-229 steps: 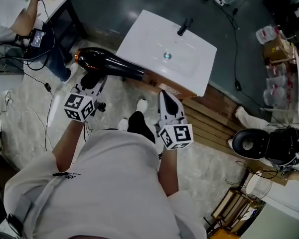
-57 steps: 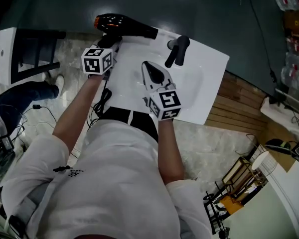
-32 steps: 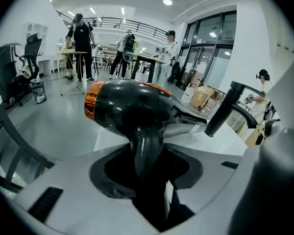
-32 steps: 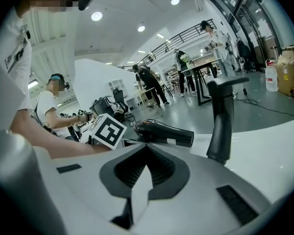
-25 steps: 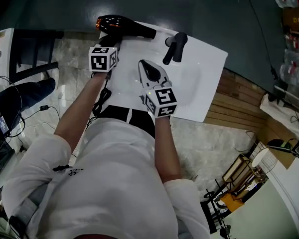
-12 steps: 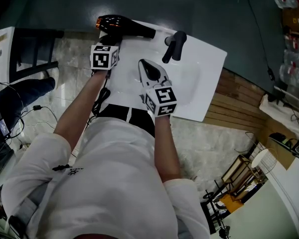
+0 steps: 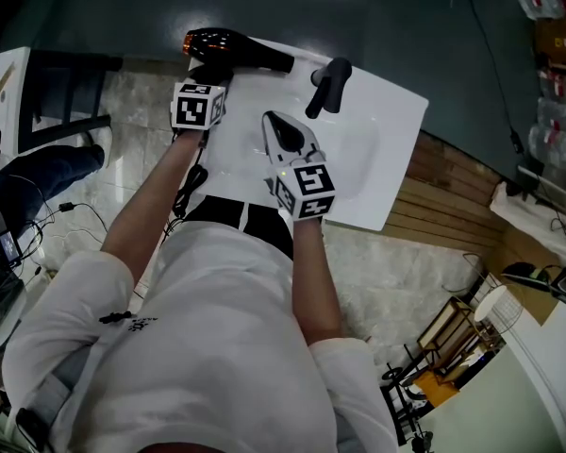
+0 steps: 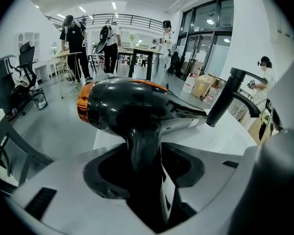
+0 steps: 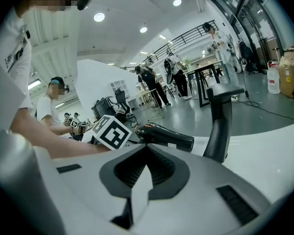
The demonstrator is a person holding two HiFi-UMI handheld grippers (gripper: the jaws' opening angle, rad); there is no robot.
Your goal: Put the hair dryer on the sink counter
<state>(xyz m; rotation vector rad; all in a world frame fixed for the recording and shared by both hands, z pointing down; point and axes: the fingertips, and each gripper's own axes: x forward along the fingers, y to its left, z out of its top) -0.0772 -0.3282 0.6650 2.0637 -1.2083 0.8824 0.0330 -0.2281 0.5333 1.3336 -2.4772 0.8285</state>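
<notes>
Lying at the back edge of the bench (image 7: 389, 125), the hair dryer (image 7: 236, 50) looks supported, so the left claw (image 7: 210, 72) has just been opening around its handle (image 8: 143, 148); the right claw (image 7: 275, 123) idles shut, empty.

white short-sleeved shirt (image 7: 203, 347), black waistband (image 7: 234, 217), white left gripper (image 7: 210, 72) and right gripper (image 7: 274, 121) with black-and-white marker cubes (image 7: 198, 108)

The counter (image 7: 396, 149) is viewed from above by the head view, steeply downward over the person's shoulders. The left gripper view is set very close to the hair dryer (image 8: 137, 106) and is faced across the counter. The right gripper view is set low and farther back. The hair dryer and the faucet (image 7: 326, 87) are shared by all three views.
</notes>
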